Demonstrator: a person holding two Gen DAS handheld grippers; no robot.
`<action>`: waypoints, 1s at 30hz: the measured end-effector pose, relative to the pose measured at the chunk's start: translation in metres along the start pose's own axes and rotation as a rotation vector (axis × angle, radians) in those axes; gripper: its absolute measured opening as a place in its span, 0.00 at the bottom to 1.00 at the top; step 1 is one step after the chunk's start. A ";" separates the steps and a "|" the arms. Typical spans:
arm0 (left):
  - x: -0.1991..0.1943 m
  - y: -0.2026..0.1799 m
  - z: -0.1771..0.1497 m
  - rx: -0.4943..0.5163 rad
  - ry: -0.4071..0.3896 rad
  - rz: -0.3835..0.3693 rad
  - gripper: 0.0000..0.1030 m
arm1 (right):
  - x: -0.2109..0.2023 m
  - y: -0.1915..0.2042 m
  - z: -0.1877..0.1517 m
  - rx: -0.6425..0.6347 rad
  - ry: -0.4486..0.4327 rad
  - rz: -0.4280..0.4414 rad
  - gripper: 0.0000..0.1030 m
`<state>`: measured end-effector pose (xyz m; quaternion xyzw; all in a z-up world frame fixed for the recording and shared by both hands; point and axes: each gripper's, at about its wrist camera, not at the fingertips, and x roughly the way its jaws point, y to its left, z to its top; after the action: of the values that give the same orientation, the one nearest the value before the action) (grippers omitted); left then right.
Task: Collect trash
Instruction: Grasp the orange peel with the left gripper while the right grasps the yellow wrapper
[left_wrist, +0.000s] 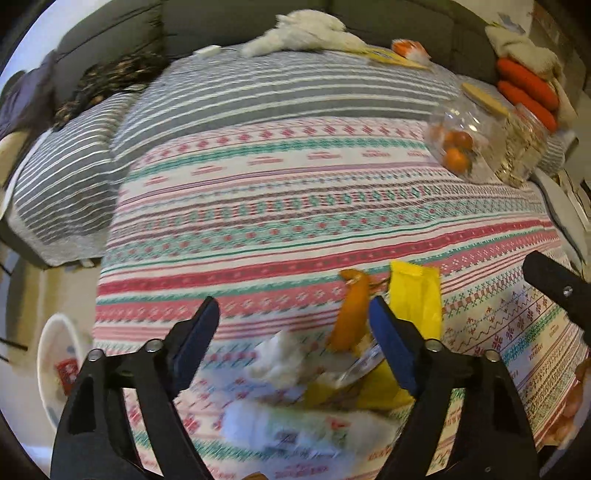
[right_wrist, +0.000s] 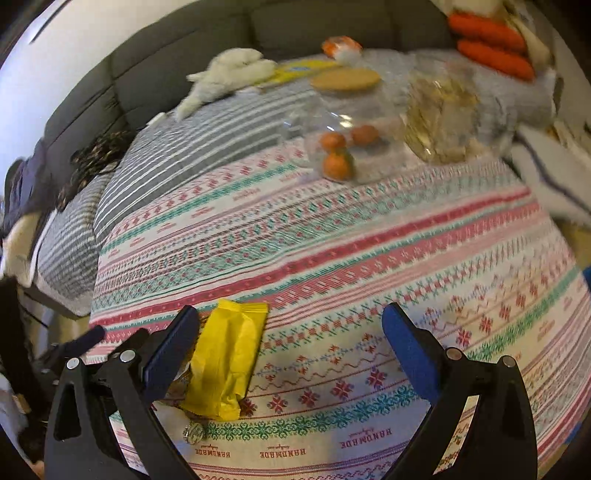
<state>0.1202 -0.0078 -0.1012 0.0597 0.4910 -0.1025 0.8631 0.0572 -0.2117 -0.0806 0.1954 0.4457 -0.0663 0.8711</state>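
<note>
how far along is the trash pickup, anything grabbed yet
Barely started, it seems. Done: some trash may already be in the white bin beside the table; a red item shows inside. In hand: nothing; the left tongs are open over the crumpled tissue, the right tongs open and empty. Left: the tissue, orange wrapper and yellow wrapper still on the tablecloth.

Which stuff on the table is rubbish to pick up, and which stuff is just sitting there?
Rubbish to collect:
- crinkled yellow wrapper
- orange peel strip
- crumpled white tissue
- small scrunched foil ball

Just lying about:
- clear jar with cork lid holding small orange fruits
- clear jar of pale grains
- white fluffy toy
- patterned tablecloth
</note>
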 end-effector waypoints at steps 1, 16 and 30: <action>0.006 -0.004 0.002 0.011 0.012 -0.011 0.72 | 0.002 -0.005 0.002 0.023 0.007 -0.003 0.93; 0.026 -0.005 0.013 -0.003 0.056 -0.125 0.17 | 0.040 -0.025 0.001 0.215 0.179 0.087 0.93; -0.056 0.090 0.015 -0.238 -0.122 -0.155 0.17 | 0.088 0.070 -0.019 0.033 0.276 0.092 0.93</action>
<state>0.1263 0.0828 -0.0448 -0.0875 0.4493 -0.1131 0.8818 0.1157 -0.1351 -0.1418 0.2374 0.5505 -0.0061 0.8003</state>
